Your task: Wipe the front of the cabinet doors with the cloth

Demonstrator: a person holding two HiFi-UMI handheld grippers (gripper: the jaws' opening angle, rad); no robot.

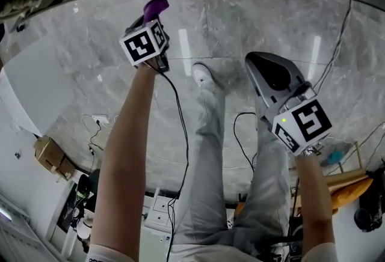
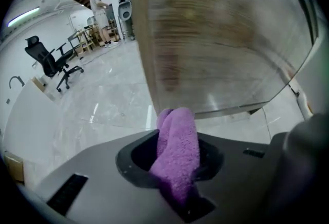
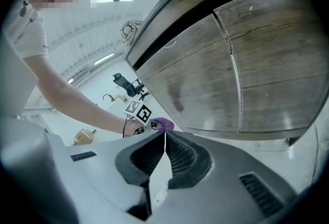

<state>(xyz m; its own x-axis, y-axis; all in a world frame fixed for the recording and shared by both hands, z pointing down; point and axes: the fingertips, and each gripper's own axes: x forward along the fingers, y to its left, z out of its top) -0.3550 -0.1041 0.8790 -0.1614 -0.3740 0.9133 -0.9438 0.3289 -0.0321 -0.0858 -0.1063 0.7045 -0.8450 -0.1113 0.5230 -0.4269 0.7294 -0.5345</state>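
My left gripper [image 1: 153,14] is clenched on the fluffy purple cloth [image 2: 179,146]. The cloth bulges forward past the jaws, so fabric rather than plastic would meet the surface. The brown wood-grain cabinet door [image 2: 216,38] stands at 12 o'clock from the cloth, its lower edge just beside the cloth tip; contact cannot be confirmed. My right gripper [image 3: 164,141] is closed on nothing, at 4 o'clock of the left in the head view.
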